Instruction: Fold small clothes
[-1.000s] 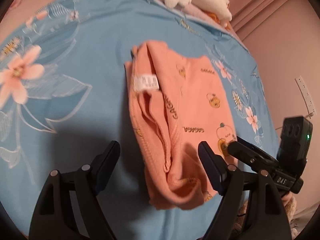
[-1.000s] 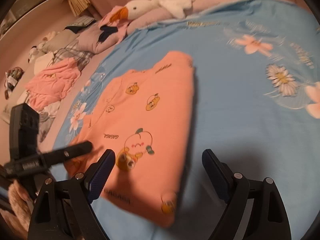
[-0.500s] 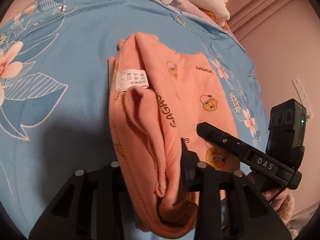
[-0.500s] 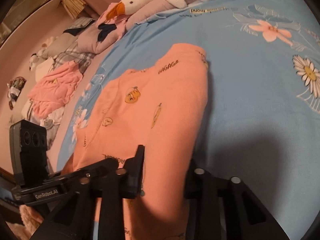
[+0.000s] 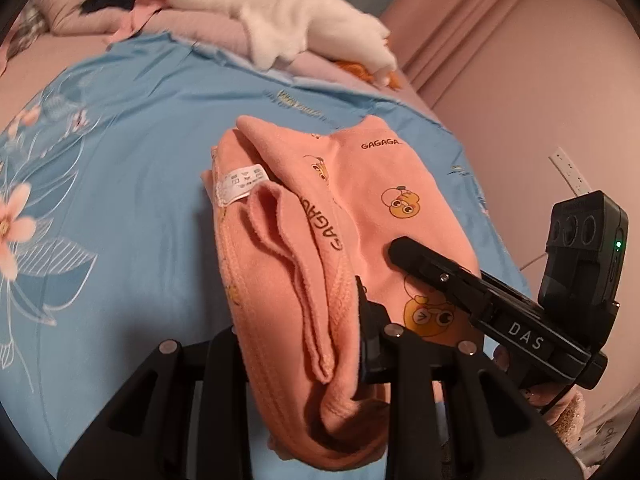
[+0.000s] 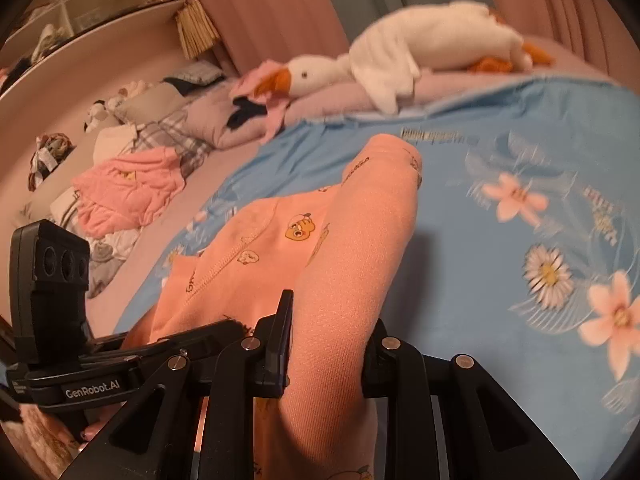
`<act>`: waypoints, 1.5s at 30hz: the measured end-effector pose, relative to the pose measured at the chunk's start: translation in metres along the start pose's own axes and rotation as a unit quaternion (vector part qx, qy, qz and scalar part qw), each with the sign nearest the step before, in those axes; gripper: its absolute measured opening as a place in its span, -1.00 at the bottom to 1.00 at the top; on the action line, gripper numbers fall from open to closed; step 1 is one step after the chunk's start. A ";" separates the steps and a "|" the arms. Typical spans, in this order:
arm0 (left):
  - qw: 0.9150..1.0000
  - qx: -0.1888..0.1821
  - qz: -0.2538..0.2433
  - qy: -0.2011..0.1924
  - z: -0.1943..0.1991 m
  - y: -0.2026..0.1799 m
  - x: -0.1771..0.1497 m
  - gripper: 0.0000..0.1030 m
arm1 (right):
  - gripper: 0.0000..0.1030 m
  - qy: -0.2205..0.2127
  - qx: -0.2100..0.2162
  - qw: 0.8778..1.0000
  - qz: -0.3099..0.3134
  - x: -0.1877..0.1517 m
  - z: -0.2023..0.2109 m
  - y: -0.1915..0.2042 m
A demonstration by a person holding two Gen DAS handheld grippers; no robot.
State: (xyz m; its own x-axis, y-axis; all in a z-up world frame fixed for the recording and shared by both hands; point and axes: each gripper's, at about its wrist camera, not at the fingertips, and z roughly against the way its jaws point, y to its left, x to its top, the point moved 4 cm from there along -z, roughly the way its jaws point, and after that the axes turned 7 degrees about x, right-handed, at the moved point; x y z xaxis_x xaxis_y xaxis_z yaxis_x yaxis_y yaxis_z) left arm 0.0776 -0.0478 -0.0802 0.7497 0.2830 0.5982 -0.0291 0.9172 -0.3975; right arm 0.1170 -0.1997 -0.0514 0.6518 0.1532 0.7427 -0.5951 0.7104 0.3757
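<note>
Both grippers, left [image 5: 300,344] and right [image 6: 326,356], pinch the near edge of the orange garment [image 5: 372,216] at frame bottom, lifting it off the blue bedsheet [image 5: 132,128]. Next, likely, carry that edge toward the far end, evenly.

A bed filled both views, covered by a blue sheet [image 5: 132,128] printed with pink and white flowers. A folded peach child's garment [image 5: 360,200] with cartoon prints lay at the centre of the sheet, its near end raised off it. Along the top of the frame, a white plush goose [image 6: 404,52] rested on a mauve quilt [image 6: 320,100]. At the left of the right wrist view, a crumpled pink garment [image 6: 128,188] lay among other loose clothes.
</note>
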 end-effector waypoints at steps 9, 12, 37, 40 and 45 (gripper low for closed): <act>0.999 0.001 -0.025 -0.029 -0.023 -0.029 0.013 -0.45 | -0.50 -0.031 -0.003 0.999 0.019 0.017 0.016 -0.025; 1.000 0.013 -0.016 -0.019 -0.039 -0.029 0.016 -0.45 | -0.50 -0.026 -0.001 1.000 0.012 0.017 0.008 -0.039; 0.996 0.089 0.014 -0.004 -0.042 -0.021 -0.001 0.48 | 0.33 0.030 -0.088 0.994 -0.048 -0.004 0.007 -0.078; 0.995 0.097 0.006 -0.029 -0.018 -0.026 -0.004 0.76 | 0.50 0.008 -0.102 0.994 -0.035 0.001 0.024 -0.071; 0.990 0.124 -0.010 -0.061 0.014 -0.031 -0.010 0.99 | 0.75 -0.031 -0.113 0.993 -0.011 0.009 0.053 -0.051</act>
State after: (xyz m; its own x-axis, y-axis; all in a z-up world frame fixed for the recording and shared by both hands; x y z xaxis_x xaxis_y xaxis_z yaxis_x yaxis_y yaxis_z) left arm 0.0622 -0.0755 -0.0640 0.6674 0.2826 0.6890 -0.1885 0.9592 -0.2108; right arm 0.1285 -0.2711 -0.0341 0.6286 0.0982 0.7715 -0.4563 0.8499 0.2636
